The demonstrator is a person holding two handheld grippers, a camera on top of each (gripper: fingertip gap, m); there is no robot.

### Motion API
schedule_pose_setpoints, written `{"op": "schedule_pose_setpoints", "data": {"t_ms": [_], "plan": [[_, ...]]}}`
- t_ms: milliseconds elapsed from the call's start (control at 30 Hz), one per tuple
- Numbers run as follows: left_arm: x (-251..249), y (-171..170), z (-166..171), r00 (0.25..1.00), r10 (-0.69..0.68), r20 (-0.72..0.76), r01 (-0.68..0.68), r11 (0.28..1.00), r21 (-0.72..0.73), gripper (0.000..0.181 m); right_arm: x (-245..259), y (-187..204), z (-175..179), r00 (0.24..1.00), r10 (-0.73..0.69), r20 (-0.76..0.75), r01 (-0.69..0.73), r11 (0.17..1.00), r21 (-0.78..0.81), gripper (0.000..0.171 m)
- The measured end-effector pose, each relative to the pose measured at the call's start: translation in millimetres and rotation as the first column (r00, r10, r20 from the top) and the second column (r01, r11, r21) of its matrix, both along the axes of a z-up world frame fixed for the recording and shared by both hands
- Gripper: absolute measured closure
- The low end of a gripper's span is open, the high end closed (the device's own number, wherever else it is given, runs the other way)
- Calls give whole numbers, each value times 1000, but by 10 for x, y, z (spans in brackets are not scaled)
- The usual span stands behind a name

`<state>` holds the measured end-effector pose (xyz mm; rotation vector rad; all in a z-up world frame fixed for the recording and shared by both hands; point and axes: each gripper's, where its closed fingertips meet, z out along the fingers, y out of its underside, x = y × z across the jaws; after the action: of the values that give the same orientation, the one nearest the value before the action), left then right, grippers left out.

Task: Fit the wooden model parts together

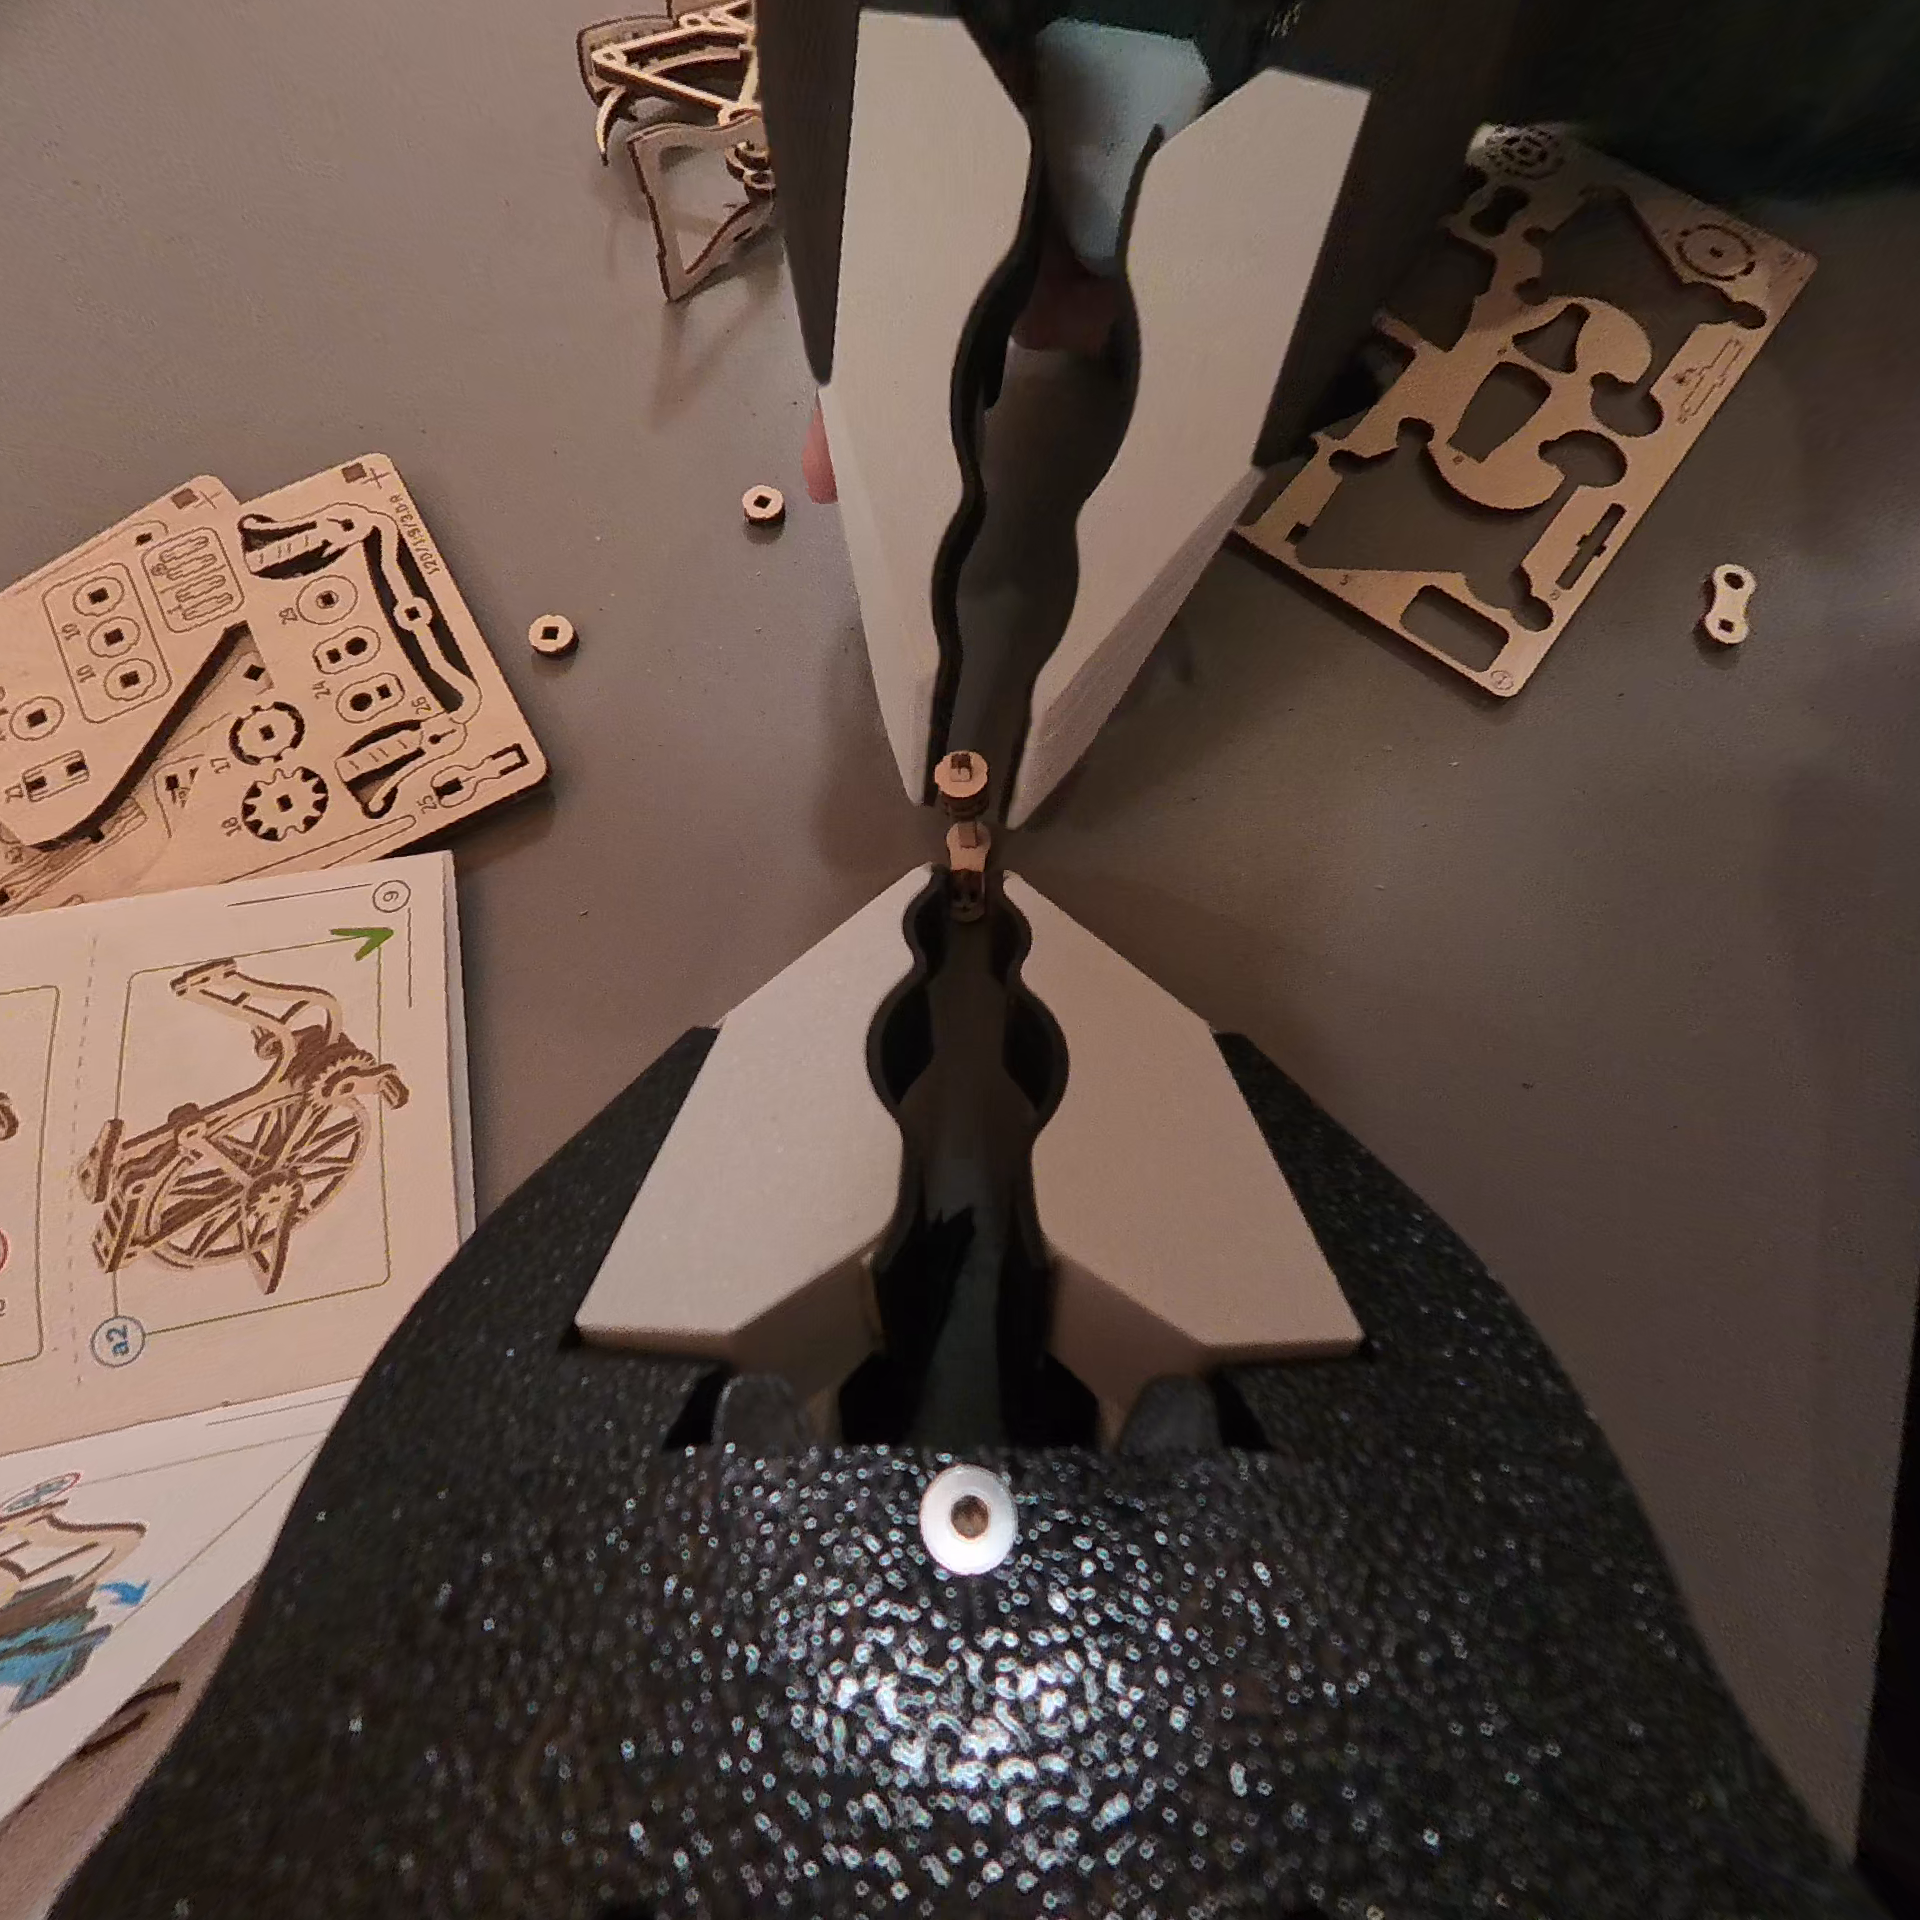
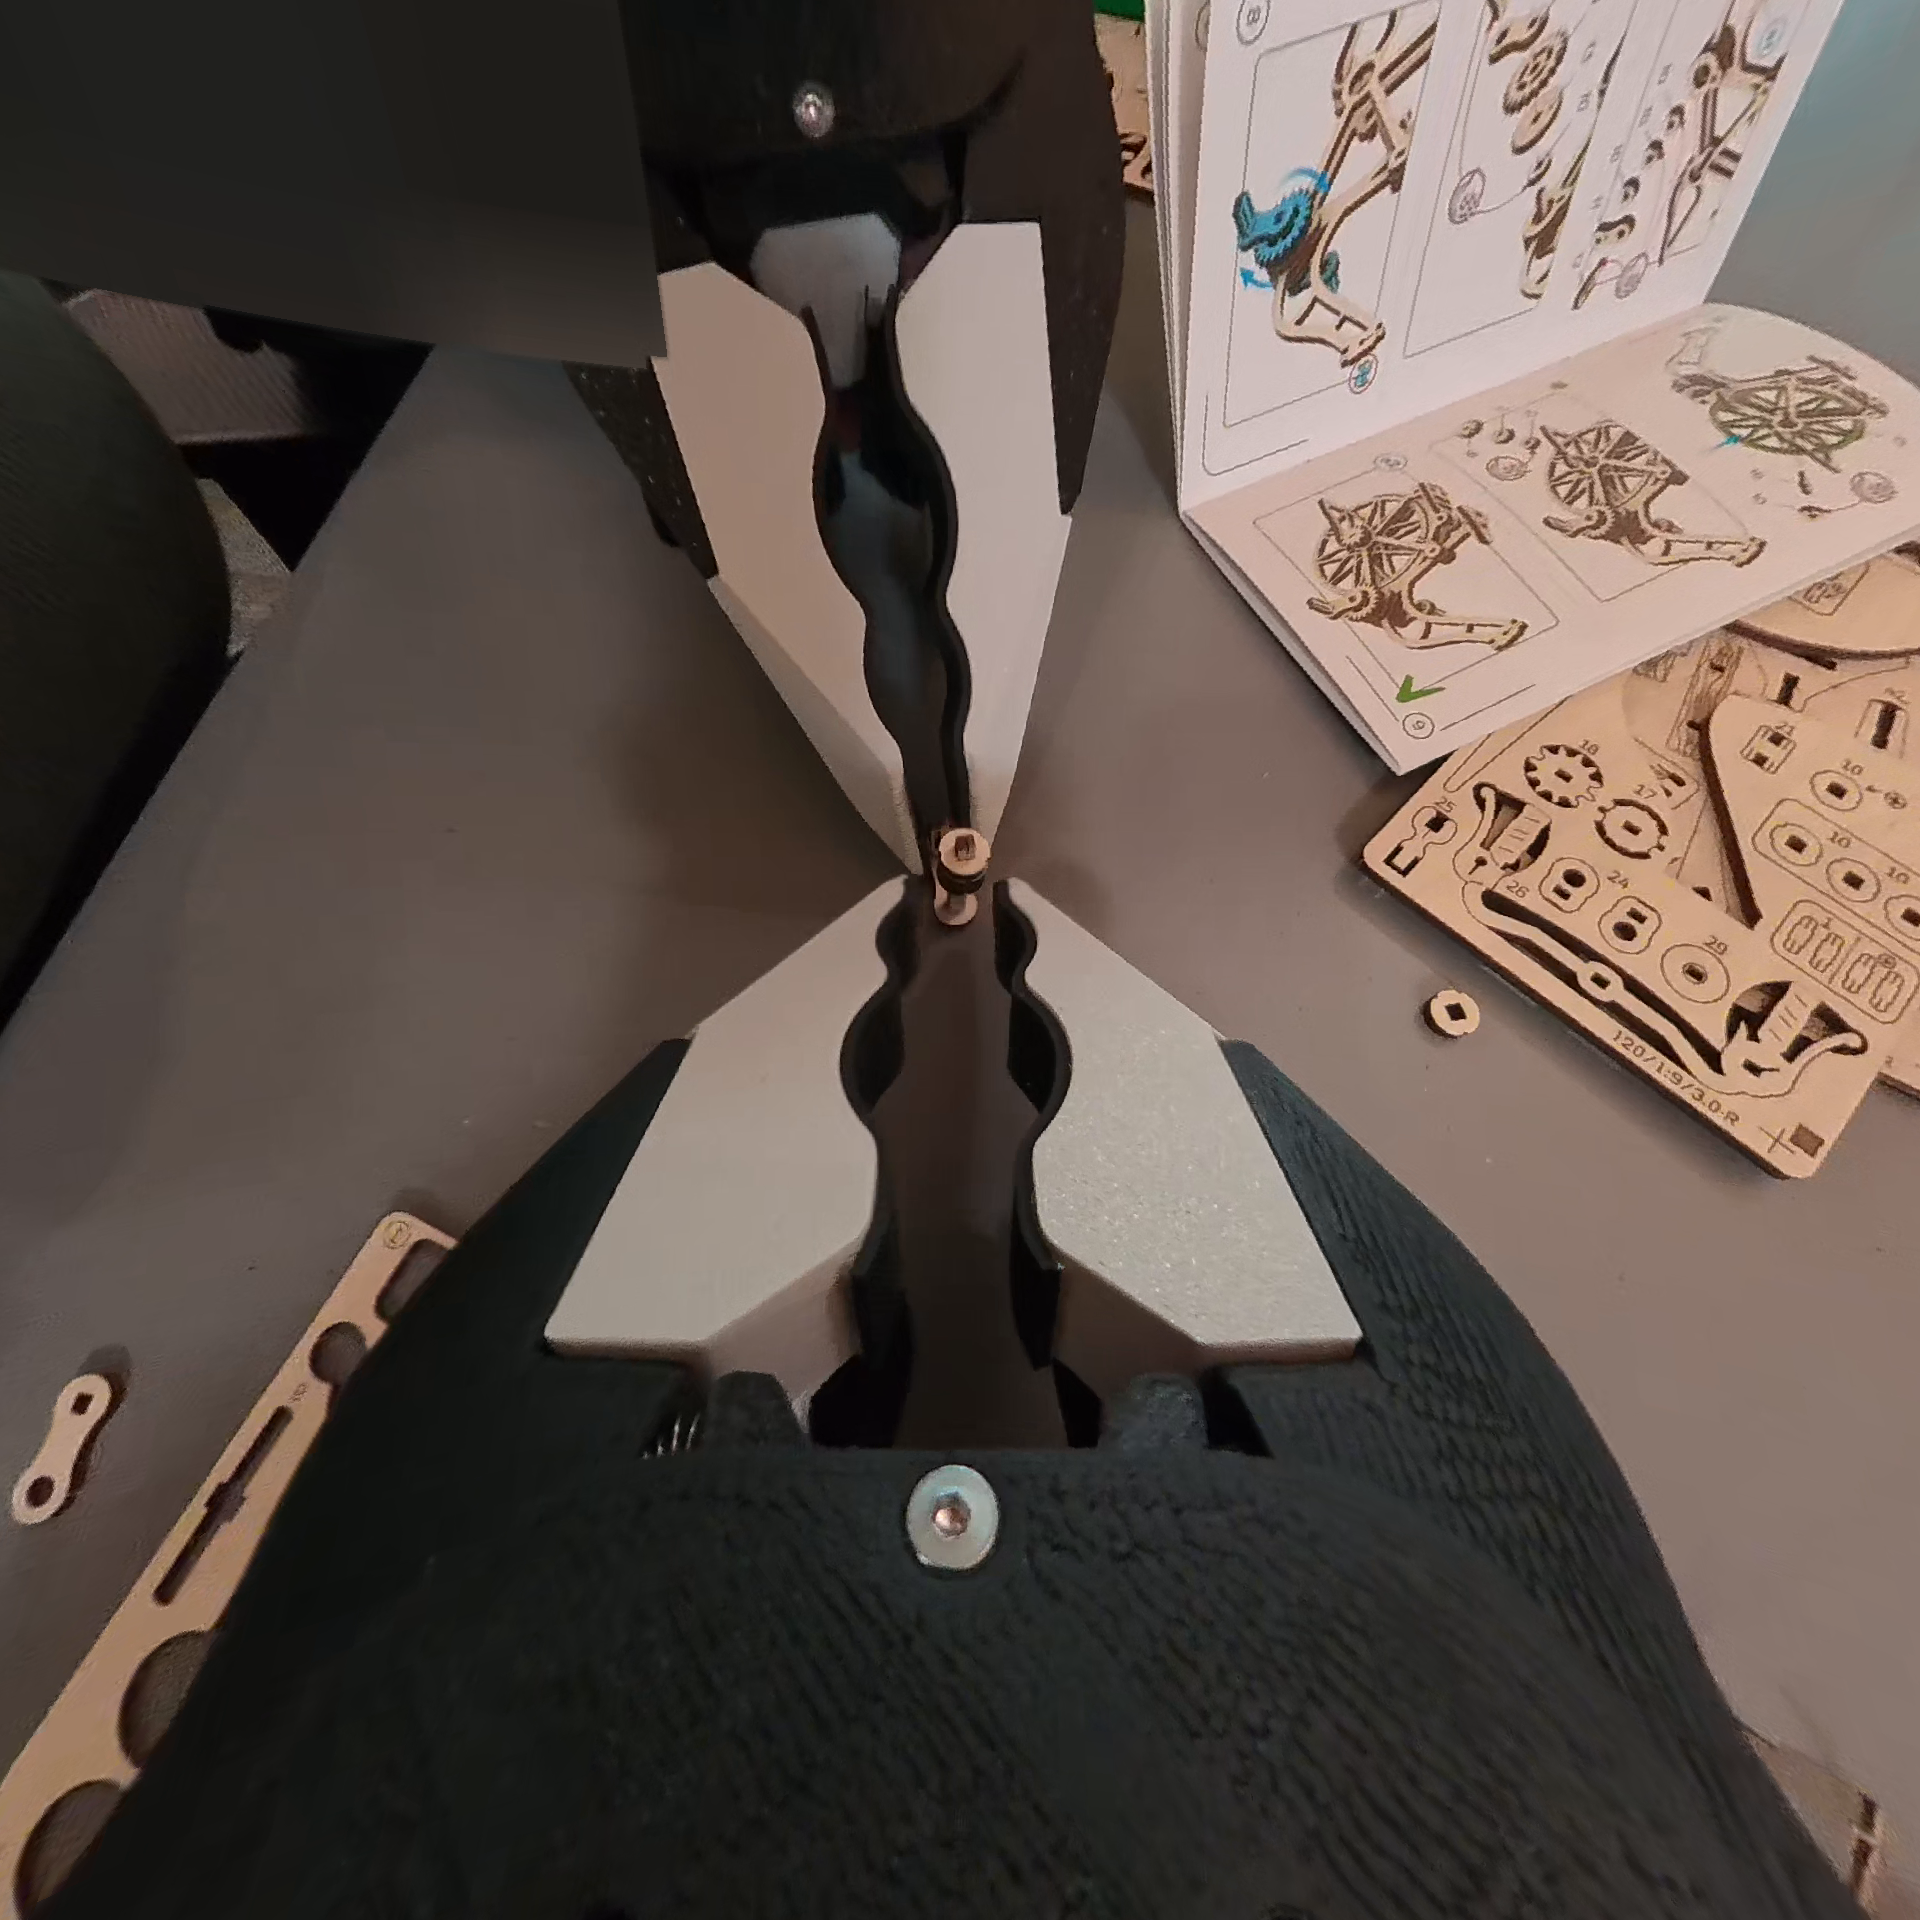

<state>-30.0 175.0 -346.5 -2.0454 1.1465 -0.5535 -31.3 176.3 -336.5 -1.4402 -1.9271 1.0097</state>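
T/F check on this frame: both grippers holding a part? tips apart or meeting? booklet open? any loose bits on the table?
1. The left gripper is shut on a small wooden part. True.
2. The right gripper is wide open and holds nothing. False: it is shut on a small wooden piece.
3. The two grippers meet tip to tip above the table. True.
4. The booklet is closed. False: it lies open, showing assembly drawings.
5. No loose pieces lie on the table. False: a small ring and a link lie there.
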Motion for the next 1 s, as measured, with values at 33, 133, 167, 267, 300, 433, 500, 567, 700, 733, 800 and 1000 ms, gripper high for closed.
{"op": "schedule_pose_setpoints", "data": {"t_ms": [33,133,167,267,300,433,500,567,700,733,800,1000], "plan": [[0,-1,1,1000,-1,1,1,1000,0,177,-7,6,-6,1000,5,2,-5,1000,7,161],[0,0,1,1000,-4,4,4,1000,-1,176,-15,1,-12,1000,24,7,-24,1000,5,163],[0,0,1,1000,-4,5,4,1000,-2,176,-14,-2,-13,1000,29,8,-29,1000,3,164],[-1,0,1,1000,-5,10,5,1000,-6,176,-14,-2,-15,999,35,13,-35,999,-10,164],[0,0,2,1000,-5,12,5,1000,-8,176,-15,-1,-15,999,37,14,-36,999,-15,164],[0,0,2,1000,-7,14,7,1000,-9,176,-16,-3,-34,999,43,30,-42,999,-28,164],[-1,1,2,1000,-7,16,7,1000,-10,176,-14,-6,-40,998,46,34,-45,999,-30,166],[0,0,2,1000,-7,16,8,1000,-12,176,-13,-7,-43,998,49,38,-47,998,-34,167],[0,0,1,1000,-11,14,11,1000,-8,176,-8,-14,-50,998,61,33,-61,998,3,170],[0,0,1,1000,-11,13,11,1000,-7,176,-6,-13,-53,997,64,31,-65,998,13,170],[0,0,1,1000,-11,12,11,1000,-6,176,-3,-12,-55,997,71,30,-71,997,24,170],[1,0,0,1000,-11,15,11,1000,-12,176,8,-17,-66,996,87,30,-89,995,48,170]]}}
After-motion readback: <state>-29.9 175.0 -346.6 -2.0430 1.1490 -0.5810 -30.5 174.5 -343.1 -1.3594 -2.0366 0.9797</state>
